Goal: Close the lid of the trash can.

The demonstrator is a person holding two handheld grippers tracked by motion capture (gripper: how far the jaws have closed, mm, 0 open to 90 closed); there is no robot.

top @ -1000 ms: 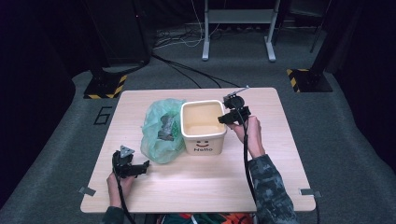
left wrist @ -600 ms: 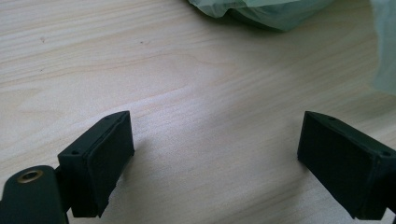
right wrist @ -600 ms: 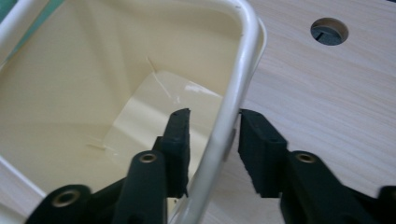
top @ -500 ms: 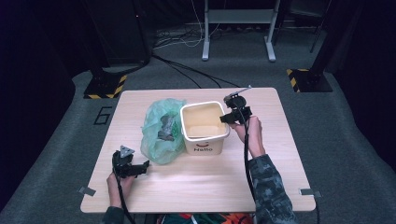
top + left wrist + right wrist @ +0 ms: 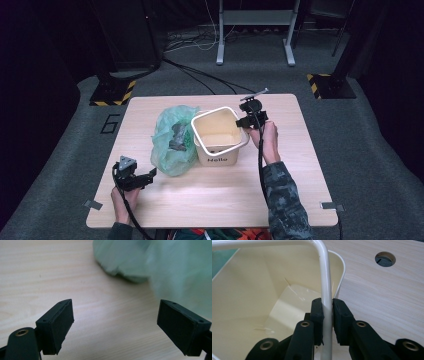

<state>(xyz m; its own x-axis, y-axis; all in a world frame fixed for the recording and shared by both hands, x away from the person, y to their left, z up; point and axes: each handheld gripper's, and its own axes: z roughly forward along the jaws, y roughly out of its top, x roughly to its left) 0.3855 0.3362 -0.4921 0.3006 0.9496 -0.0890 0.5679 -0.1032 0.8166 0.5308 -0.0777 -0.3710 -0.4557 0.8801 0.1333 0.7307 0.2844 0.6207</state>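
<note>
- My right gripper [image 5: 327, 315] has just been closing, and its pads now clamp the rim of the cream bin [image 5: 218, 137] on that bin's right side; in the right gripper view the rim wall runs upright between the two black pads, pressed from both sides.
- In the earlier high views the bin sat flat, its mouth facing straight up. Now it is tilted: the rim under my right gripper [image 5: 248, 121] is higher and the mouth leans toward the camera.
- The bin stands near the middle of the wooden table [image 5: 300, 165], its printed side toward me. Its inside looks empty in the right gripper view.
- The green plastic bag [image 5: 172, 140] lies just left of the bin and touches it; dark contents show through the film. Its position matches the earlier frames.
- My left gripper [image 5: 150, 174] is at the near left part of the table, apart from the bag, in about the same place as before. Its jaws stand wide with nothing between them; bare tabletop shows in the gap [image 5: 115, 322], and the bag [image 5: 160, 267] lies beyond them.
- A round cable hole [image 5: 385, 259] in the table sits beyond the bin's right side.
</note>
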